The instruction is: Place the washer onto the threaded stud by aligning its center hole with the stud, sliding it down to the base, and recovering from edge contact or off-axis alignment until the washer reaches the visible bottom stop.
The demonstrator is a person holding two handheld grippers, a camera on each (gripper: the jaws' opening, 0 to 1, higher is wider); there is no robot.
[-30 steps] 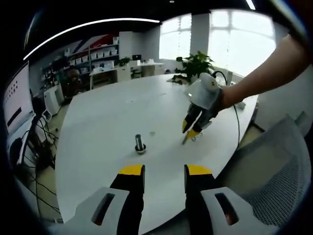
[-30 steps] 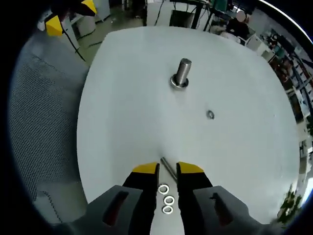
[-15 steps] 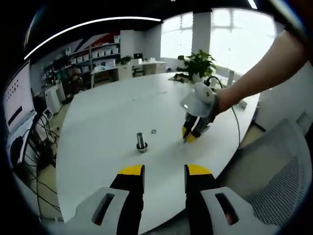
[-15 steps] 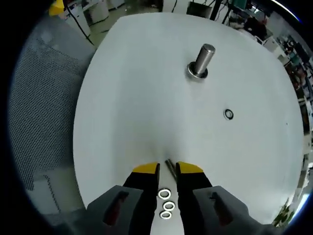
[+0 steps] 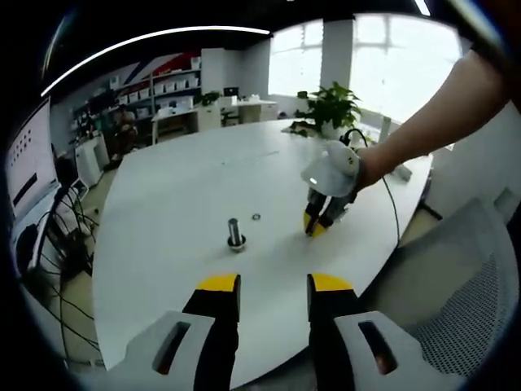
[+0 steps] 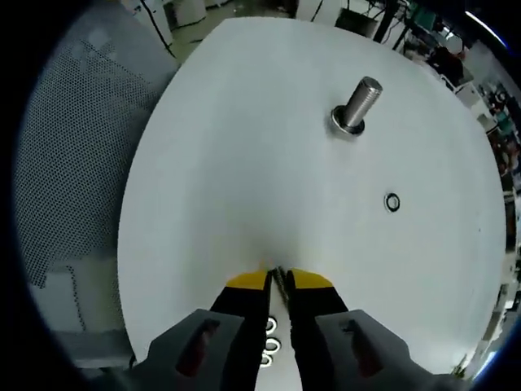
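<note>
1. Table (image 5: 163, 195): white, rounded top; the left gripper view takes in its whole near edge, a potted plant (image 5: 327, 106) at the far side, shelving and desks in the room behind, and a mesh chair back (image 5: 456, 285) at lower right
2. Stud (image 5: 235, 234) stands upright on the table, a short grey post on a wider round base; in the right gripper view the same stud (image 6: 359, 107) is seen from above and tilted by the lens, with a flat top
3. One washer (image 5: 256, 217) lies flat on the table just beside the stud, apart from it; in the right gripper view it (image 6: 392, 201) reads as a small dark-rimmed ring, well clear of the jaws
4. Right gripper view alone adds more washers (image 6: 269, 336) lying between the lower parts of the jaws, white-looking rings, partly hidden; a thin dark line runs between the yellow tips, which I cannot identify
5. Right gripper (image 6: 278, 281): yellow-tipped jaws drawn almost together, low over the table; whether they pinch anything I cannot tell
6. Left gripper view shows that gripper (image 5: 317, 226) from outside, held by a person's hand (image 5: 370, 163), tips down at the table surface, right of the stud
7. Left gripper (image 5: 272, 285): jaws spread, nothing between them, held above the near table edge
</note>
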